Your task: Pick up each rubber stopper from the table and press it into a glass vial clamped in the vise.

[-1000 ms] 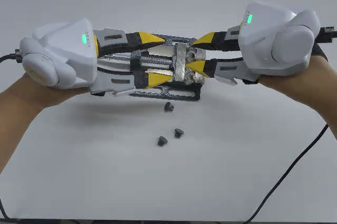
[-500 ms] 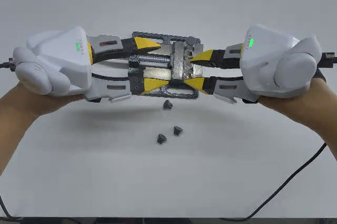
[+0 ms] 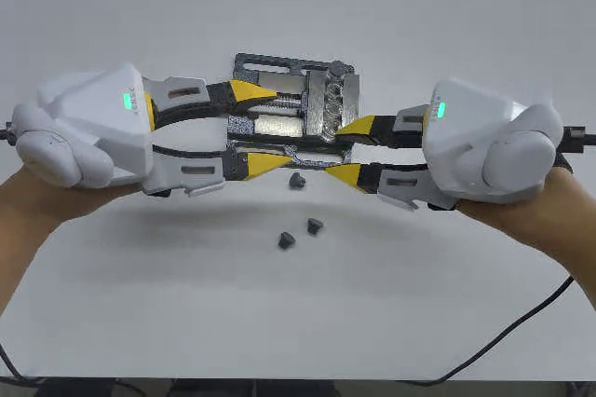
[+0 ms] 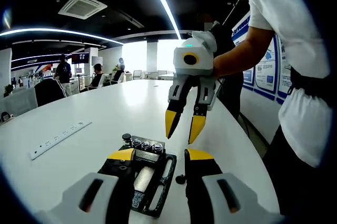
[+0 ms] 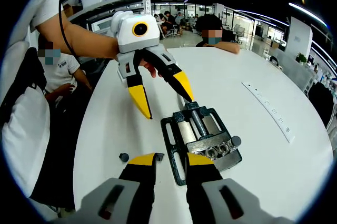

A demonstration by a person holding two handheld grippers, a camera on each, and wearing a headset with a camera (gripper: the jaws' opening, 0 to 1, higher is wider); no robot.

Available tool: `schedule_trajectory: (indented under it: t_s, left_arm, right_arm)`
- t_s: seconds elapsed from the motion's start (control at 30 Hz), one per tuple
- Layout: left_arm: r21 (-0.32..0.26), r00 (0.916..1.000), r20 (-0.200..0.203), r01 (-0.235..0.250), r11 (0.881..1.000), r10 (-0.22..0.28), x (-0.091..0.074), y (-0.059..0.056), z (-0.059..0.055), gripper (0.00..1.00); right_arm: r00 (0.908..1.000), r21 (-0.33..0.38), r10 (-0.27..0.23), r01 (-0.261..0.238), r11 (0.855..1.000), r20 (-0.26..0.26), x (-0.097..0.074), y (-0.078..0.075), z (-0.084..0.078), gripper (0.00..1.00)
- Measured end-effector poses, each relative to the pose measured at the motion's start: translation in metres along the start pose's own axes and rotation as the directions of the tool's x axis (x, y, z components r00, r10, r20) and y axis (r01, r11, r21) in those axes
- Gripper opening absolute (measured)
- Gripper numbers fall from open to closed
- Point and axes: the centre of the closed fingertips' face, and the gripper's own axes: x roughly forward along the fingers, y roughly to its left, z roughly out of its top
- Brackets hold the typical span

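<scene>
A dark metal vise [image 3: 279, 69] stands at the middle of the white table, with a row of glass vials [image 3: 333, 103] clamped at its right end. Three dark rubber stoppers lie in front of it: one [image 3: 298, 181] close to the vise and two [image 3: 315, 225] [image 3: 286, 241] nearer me. My left gripper [image 3: 272, 127] hovers open over the vise's near left side. My right gripper [image 3: 345, 149] hovers open at its near right corner. Nothing is held in either. The left gripper view looks down on the vise [image 4: 147, 174] and vials [image 4: 145, 144]; the right gripper view shows the vise [image 5: 202, 134] and a stopper [image 5: 124, 156].
A black cable [image 3: 521, 308] trails across the table at the right. A white power strip [image 4: 58, 139] lies farther out on the table. Several people sit and stand at the table's far end. The table in front of the stoppers is bare.
Both grippers have drawn back toward me from over the vise, so more of the vise and the vials shows. Their jaws stay open. The stoppers have not moved.
</scene>
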Motion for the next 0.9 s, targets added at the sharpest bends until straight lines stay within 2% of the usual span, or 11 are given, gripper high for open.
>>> schedule_trajectory:
  t_s: [0.33, 0.77, 0.9]
  left_arm:
    - [-0.006, 0.9999, -0.017, 0.001, 1.0, -0.001, -0.009, -0.011, -0.006, 0.35]
    - [-0.022, 0.998, -0.063, 0.009, 1.0, -0.01, -0.021, -0.026, -0.021, 0.35]
    - [-0.025, 0.9956, -0.09, 0.021, 0.999, -0.023, -0.024, -0.031, -0.027, 0.36]
  right_arm:
    - [0.9999, 0.001, 0.013, -0.013, 1.0, -0.004, -0.003, 0.007, -0.006, 0.23]
    - [0.9953, -0.038, 0.089, -0.091, 0.995, -0.037, 0.003, 0.027, -0.019, 0.25]
    - [0.9912, -0.052, 0.122, -0.124, 0.991, -0.052, 0.005, 0.032, -0.024, 0.26]
